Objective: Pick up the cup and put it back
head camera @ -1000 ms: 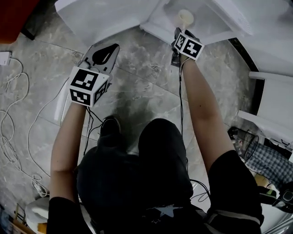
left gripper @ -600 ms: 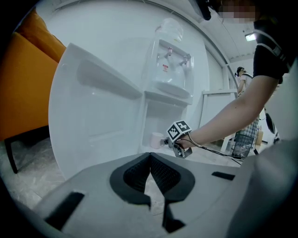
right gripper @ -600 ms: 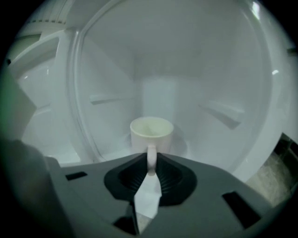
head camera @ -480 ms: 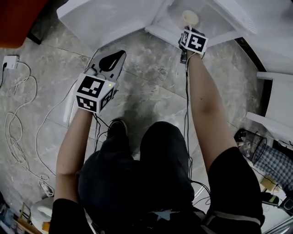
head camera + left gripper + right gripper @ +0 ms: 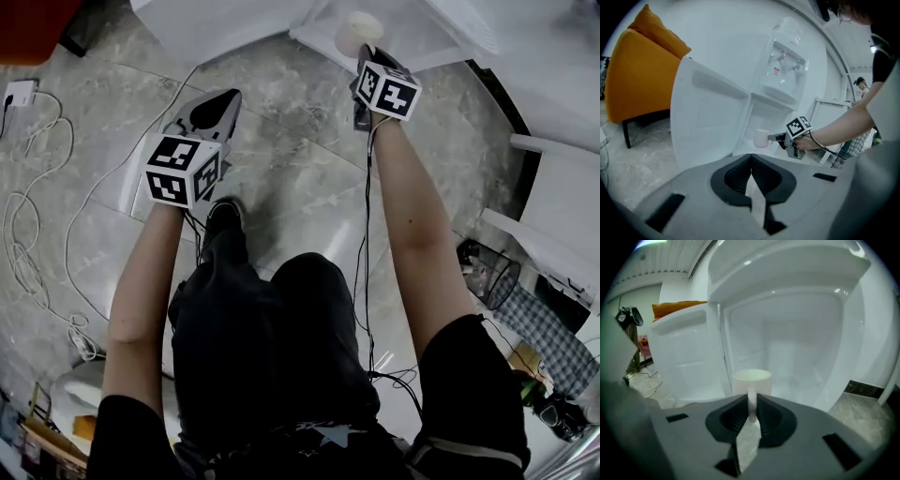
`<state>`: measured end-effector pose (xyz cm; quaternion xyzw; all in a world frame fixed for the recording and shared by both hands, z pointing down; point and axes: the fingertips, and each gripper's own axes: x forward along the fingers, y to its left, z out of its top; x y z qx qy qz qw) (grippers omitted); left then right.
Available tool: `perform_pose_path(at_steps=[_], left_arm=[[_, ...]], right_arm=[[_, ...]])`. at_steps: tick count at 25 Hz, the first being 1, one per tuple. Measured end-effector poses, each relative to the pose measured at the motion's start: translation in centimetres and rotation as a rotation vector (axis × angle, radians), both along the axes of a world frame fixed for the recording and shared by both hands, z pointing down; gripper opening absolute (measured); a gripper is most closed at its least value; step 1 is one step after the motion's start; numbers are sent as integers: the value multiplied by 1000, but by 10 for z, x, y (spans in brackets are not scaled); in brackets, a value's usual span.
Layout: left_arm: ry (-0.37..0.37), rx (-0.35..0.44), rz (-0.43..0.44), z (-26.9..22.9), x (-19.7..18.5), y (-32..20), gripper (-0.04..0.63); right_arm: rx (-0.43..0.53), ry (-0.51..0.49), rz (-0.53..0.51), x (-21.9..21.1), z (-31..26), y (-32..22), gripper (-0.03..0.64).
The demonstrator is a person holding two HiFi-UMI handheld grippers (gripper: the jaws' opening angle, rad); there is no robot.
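Only the left gripper view takes in the whole white water dispenser [image 5: 785, 61], with its cabinet door [image 5: 708, 117] swung open and an orange armchair [image 5: 637, 79] off to the side. The left gripper [image 5: 751, 161] is pinched together on nothing. The right gripper [image 5: 751, 408] has just been closing and is clamped on the handle [image 5: 752, 398] of the cup [image 5: 751, 379]. The cup sits at the open compartment, upright with its long axis vertical and mouth up, handle pointing straight back into the jaws.
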<state>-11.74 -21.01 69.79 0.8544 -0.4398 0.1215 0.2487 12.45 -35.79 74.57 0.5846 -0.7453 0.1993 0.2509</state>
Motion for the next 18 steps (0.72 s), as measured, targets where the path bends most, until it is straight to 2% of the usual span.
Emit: perform_pose_path(at_steps=[2,4,10,14,18], left_arm=[[-6,-63,-19,-18,-4,19,11],[-23,-84,-25,-48,-5,38,11],[-35,-71,-71,-165,-8,80,11],[-51,-34,-142,-243,-14,103,11],[-31,-10,-217,-314,3,140,11]], right_arm=[[-25,-23,-24,-10,-22,24,44],[-48,-36,-45,-17,-48,51,44],[-46,-98,-133,-38,-163,120,44],[-5,-130,-254,-56,-253,156,44],[39,-204,-362,-52,-336,198,44]])
